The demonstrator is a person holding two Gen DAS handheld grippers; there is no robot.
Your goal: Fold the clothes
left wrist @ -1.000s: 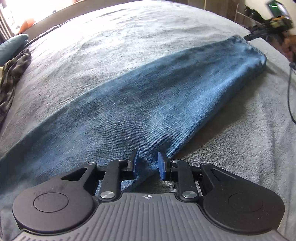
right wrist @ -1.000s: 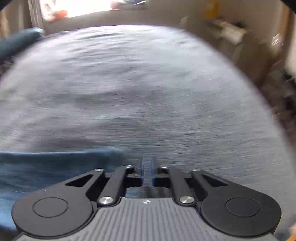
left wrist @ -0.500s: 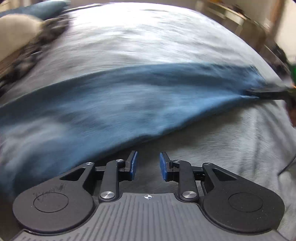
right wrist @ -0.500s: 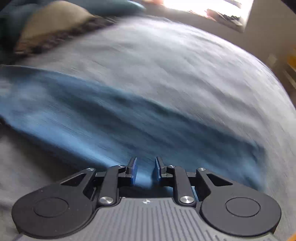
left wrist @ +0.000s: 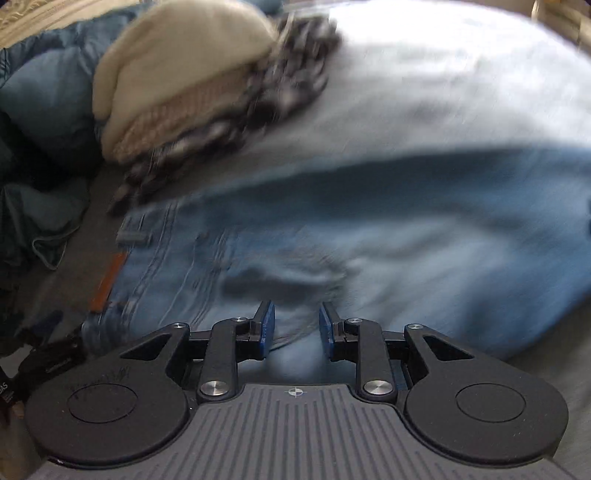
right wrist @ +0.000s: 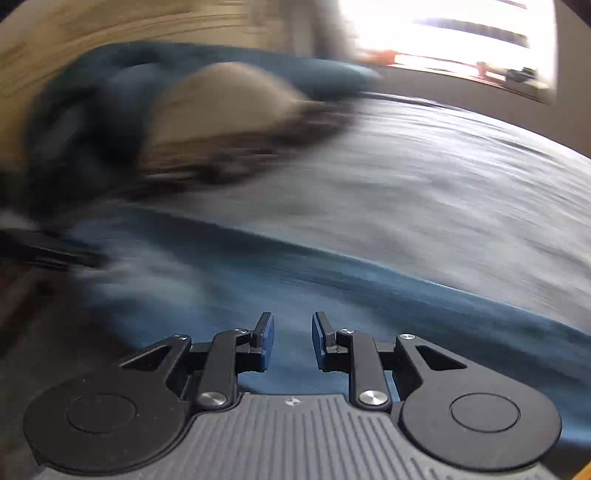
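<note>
A pair of blue jeans [left wrist: 369,221] lies stretched out flat on the grey bed cover [left wrist: 443,92]. Its waistband with an orange label [left wrist: 109,280] is at the left in the left wrist view. My left gripper [left wrist: 293,314] hovers over the seat of the jeans, open, with only a narrow gap between the pads and nothing in it. In the blurred right wrist view my right gripper [right wrist: 291,325] is over a leg of the jeans [right wrist: 332,288], open by a similar narrow gap, holding nothing.
A pile of clothes sits beyond the waistband: a beige knit [left wrist: 177,74], a dark checked garment [left wrist: 280,85] and a dark blue jacket [left wrist: 40,96]. A black device part [left wrist: 51,358] shows at the lower left edge. A bright window [right wrist: 443,33] is behind the bed.
Both grippers have swept along the jeans from the leg end toward the waistband and the clothes pile. The right gripper's jaws, shut a second ago, now stand slightly apart.
</note>
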